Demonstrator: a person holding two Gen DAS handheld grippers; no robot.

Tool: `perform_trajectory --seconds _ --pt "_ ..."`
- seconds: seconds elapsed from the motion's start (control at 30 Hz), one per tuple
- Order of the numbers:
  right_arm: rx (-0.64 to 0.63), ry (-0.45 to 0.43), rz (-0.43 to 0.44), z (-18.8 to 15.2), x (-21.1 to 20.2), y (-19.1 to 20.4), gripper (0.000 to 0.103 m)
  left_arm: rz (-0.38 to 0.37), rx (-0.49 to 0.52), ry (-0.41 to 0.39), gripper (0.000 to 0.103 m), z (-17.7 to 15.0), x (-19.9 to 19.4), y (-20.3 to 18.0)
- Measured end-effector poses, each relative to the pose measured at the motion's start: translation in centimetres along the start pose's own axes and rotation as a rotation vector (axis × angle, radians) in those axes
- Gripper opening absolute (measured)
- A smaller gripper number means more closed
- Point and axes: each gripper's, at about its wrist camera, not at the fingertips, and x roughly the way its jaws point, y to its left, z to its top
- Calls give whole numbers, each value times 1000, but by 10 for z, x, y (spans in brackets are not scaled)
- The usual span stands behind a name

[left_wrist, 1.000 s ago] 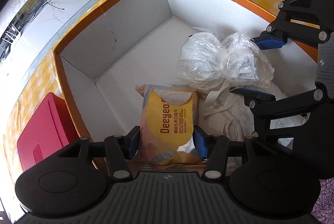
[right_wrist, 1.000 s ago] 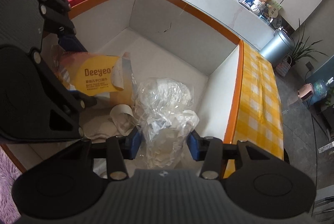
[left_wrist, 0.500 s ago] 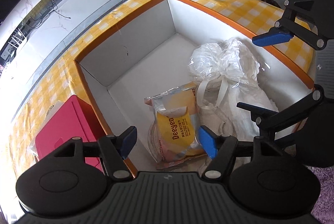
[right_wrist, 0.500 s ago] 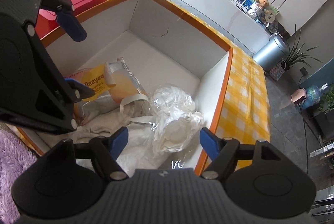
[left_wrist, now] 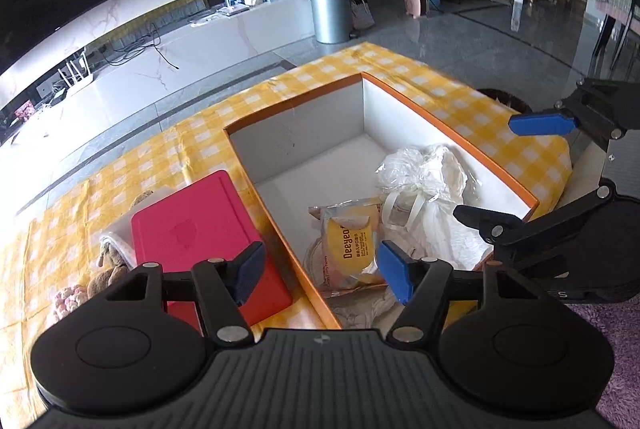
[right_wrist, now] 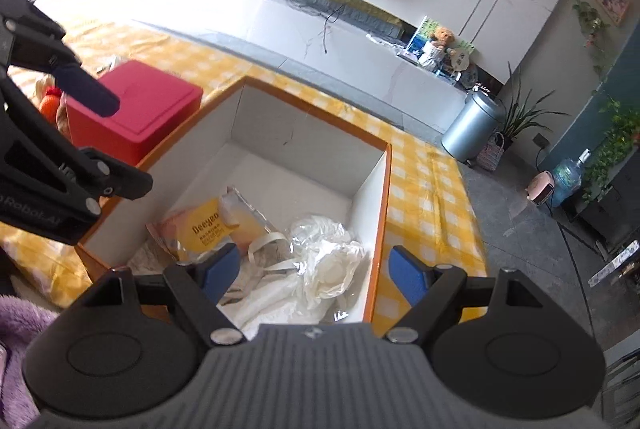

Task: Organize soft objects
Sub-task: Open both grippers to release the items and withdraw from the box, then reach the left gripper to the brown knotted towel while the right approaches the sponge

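Two tools hang above the orange-rimmed box, both tilted down toward it. The left tool and the right tool each stand spread wide with nothing between their blue pads — their jaws have just been opening, the right more lately. Below the left tool lies the yellow wipes pack at the near side of the box; just right of it, touching, is the clear-bagged white bundle on crumpled white cloth.

Left of the box on the checked worktop sits a red case, with plush toys beyond its left edge. Reaching for those toys looks next; the likely slip is a finger clipping the case or the box rim, since both crowd that corner.
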Motion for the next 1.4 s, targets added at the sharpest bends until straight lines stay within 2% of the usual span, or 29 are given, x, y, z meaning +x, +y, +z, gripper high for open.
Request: perform_trajectory --seconds 0.23,0.43,0.6,0.7,0.9,1.23,1.4 --pt "291 -109 37 -14 -30 18 80 20 -144 -73 76 -41 -36 29" --pt "412 -145 69 -25 -42 49 80 58 -258 -71 76 -79 -55 60" --pt "419 -154 94 -32 -44 78 81 152 -282 -78 76 -110 -66 76" --pt "426 -137 121 -33 -42 92 80 175 -322 -78 76 -124 -70 88" --pt "376 -116 171 -26 -38 127 81 183 -393 -75 76 -152 -79 112" --pt "277 -95 234 -3 -21 171 80 184 -467 -71 76 -167 -83 145" --pt "228 -86 261 10 -8 188 78 180 -482 -35 76 -168 -76 161"
